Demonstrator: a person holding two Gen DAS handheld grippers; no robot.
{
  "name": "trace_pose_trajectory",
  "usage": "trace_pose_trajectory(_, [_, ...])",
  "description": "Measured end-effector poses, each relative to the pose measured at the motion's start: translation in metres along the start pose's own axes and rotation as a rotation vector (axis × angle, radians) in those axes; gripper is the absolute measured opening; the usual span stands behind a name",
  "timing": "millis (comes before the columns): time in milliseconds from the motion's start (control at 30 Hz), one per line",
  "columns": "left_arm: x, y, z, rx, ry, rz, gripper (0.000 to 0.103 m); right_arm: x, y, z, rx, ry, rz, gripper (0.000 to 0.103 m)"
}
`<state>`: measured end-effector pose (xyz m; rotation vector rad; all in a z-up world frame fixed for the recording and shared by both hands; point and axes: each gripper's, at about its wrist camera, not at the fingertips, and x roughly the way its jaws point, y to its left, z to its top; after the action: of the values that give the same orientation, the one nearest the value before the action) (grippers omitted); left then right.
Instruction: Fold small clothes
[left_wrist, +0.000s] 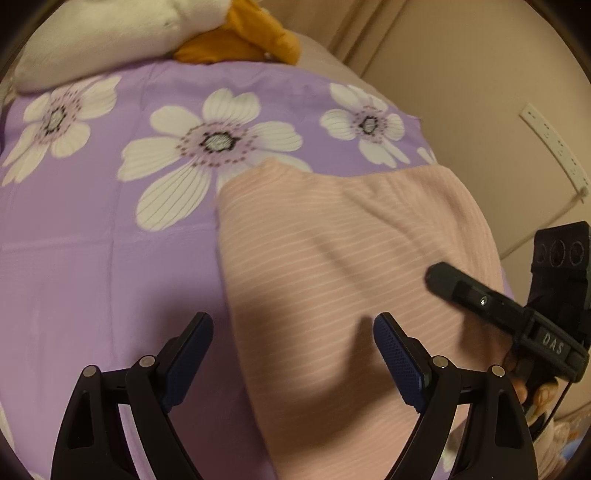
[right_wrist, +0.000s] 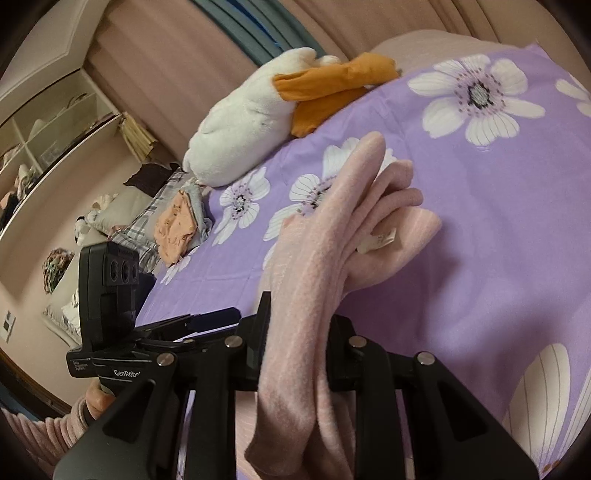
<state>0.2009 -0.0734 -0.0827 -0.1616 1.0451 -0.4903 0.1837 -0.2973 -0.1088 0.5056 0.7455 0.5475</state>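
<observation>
A pink striped garment (left_wrist: 332, 258) lies partly spread on a purple flowered bedsheet (left_wrist: 92, 258), one bunched edge of it pinched between the nearly closed jaws of the right gripper (right_wrist: 295, 343) and raised, so that layered folds and a small white label (right_wrist: 384, 238) trail away ahead of the jaws. The left gripper (left_wrist: 293, 354) hangs above the cloth with its jaws spread wide and nothing between them; the garment's near edge runs up between them, the right-hand blue pad (left_wrist: 397, 354) over pink cloth and the left-hand one over bare sheet.

The fold appears to be under way rather than finished: the piece lies flat in the left wrist view, but the lifted edge has not yet been laid over or smoothed, and that seems to be what is left.

Beyond the jaws, at the far end of the sheet, rests a white plush toy with orange parts (right_wrist: 258, 122), well apart from the garment. A small pile of other clothes (right_wrist: 181, 221) sits off to the left of the right gripper's jaws, near the toy. Nothing lies across the open sheet beside the garment.
</observation>
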Motion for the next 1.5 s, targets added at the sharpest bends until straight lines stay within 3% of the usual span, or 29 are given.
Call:
trace_pose_trajectory(300, [0.016,0.004,-0.007,-0.017,0.054,0.009,0.089,0.004,-0.037,-0.009,0.159,0.048,-0.041,0.033])
trace_pose_trajectory(600, [0.029,0.002,-0.008,-0.021,0.082,-0.008,0.089,0.008,-0.050,-0.013,0.194,0.084,-0.083,0.052])
trace_pose_trajectory(700, [0.035,-0.001,-0.008,-0.013,0.088,-0.015,0.089,0.011,-0.056,-0.015,0.212,0.104,-0.079,0.053])
trace_pose_trajectory(900, [0.041,-0.012,-0.009,0.021,0.087,-0.070,0.089,0.017,-0.058,-0.016,0.218,0.125,-0.056,0.053])
trace_pose_trajectory(1067, [0.041,-0.020,-0.008,0.035,0.072,-0.067,0.086,0.027,-0.051,-0.015,0.173,0.152,-0.058,0.037])
trace_pose_trajectory(1133, [0.038,-0.017,-0.007,0.031,0.066,-0.070,0.077,0.026,-0.048,-0.014,0.159,0.142,-0.051,0.031])
trace_pose_trajectory(1500, [0.019,-0.015,-0.003,0.020,0.026,-0.111,0.068,0.016,-0.031,-0.008,0.113,0.094,0.043,0.027])
